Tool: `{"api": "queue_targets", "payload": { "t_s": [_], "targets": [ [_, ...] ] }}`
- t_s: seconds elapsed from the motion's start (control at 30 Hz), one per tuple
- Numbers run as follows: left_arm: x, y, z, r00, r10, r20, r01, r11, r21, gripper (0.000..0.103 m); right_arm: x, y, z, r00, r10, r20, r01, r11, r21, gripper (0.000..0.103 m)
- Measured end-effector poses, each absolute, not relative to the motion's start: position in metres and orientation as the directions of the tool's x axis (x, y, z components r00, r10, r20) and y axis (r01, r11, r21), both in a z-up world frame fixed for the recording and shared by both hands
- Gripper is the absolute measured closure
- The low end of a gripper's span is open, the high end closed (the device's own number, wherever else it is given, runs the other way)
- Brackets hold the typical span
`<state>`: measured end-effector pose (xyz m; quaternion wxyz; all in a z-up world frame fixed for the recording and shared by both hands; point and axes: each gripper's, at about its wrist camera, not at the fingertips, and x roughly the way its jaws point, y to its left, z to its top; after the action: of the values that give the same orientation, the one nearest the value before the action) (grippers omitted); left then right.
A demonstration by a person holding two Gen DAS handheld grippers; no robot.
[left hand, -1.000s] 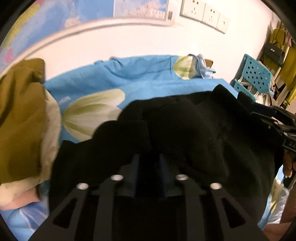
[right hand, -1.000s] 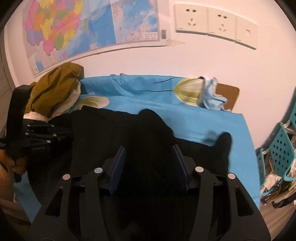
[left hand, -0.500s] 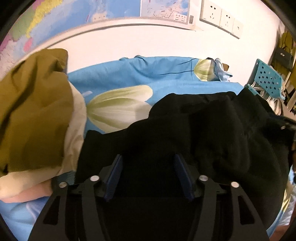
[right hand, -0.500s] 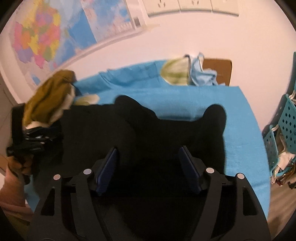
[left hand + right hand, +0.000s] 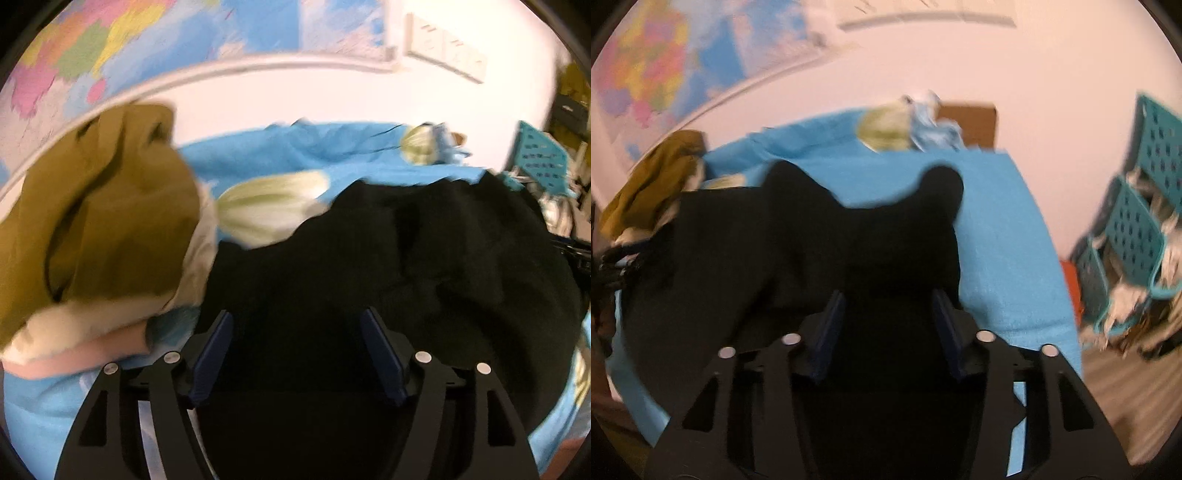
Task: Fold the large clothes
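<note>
A large black garment (image 5: 424, 258) lies bunched on the blue flowered sheet (image 5: 277, 151) of a bed. My left gripper (image 5: 295, 314) hovers over its near left part. The blue pads stand wide apart and are opening, with black cloth below and between them, untouched. In the right wrist view the black garment (image 5: 812, 240) spreads leftward, two rounded lobes at its far edge. My right gripper (image 5: 887, 295) is over its right part, jaws closing with black cloth filling the gap; I see no pad pressing. The left gripper (image 5: 617, 258) shows at that view's left edge.
A heap of olive and cream clothes (image 5: 92, 221) sits on the sheet just left of the black garment. Teal perforated baskets (image 5: 1137, 229) with laundry stand on the floor to the right of the bed. A wall with a map (image 5: 92, 48) runs behind the bed.
The left jaws went from nearly shut on black cloth to wide apart, and that hand moved toward the olive heap. The right jaws widened, then narrowed again, as that hand sank toward the garment.
</note>
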<state>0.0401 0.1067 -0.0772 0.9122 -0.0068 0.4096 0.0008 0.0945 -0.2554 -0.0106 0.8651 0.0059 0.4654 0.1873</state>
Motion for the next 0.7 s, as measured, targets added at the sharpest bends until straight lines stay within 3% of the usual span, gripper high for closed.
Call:
{"api": "queue_targets", "payload": {
  "t_s": [0.17,0.37,0.47,0.57,0.6,0.7],
  "targets": [
    [0.034,0.118,-0.080,0.662,-0.033,-0.748,-0.016,0.998,-0.058,0.034,0.092,-0.265,0.000,0.510,0.369,-0.777,-0.291,0.924,0.248,0.054],
    [-0.007,0.122,-0.058,0.708,-0.115,-0.696,0.053,0.992,-0.110,0.031,0.051,-0.275,0.034,0.569,0.395,-0.721,-0.337,0.912,0.234,0.036],
    [-0.022,0.118,-0.059,0.706,-0.140,-0.694,0.090,0.990,-0.108,0.030,0.039,-0.291,0.029,0.584,0.337,-0.738,-0.286,0.937,0.202,0.028],
    [-0.023,0.117,-0.073,0.680,-0.141,-0.720,0.090,0.990,-0.108,0.029,0.035,-0.300,0.010,0.519,0.360,-0.775,-0.270,0.929,0.251,0.027],
    [-0.021,0.117,-0.077,0.671,-0.141,-0.728,0.084,0.990,-0.114,0.028,0.032,-0.302,0.003,0.508,0.354,-0.785,-0.262,0.932,0.250,0.030],
    [-0.016,0.121,-0.084,0.666,-0.148,-0.731,0.063,0.988,-0.142,0.026,0.026,-0.311,0.000,0.510,0.381,-0.771,-0.257,0.923,0.286,0.071]
  ]
}}
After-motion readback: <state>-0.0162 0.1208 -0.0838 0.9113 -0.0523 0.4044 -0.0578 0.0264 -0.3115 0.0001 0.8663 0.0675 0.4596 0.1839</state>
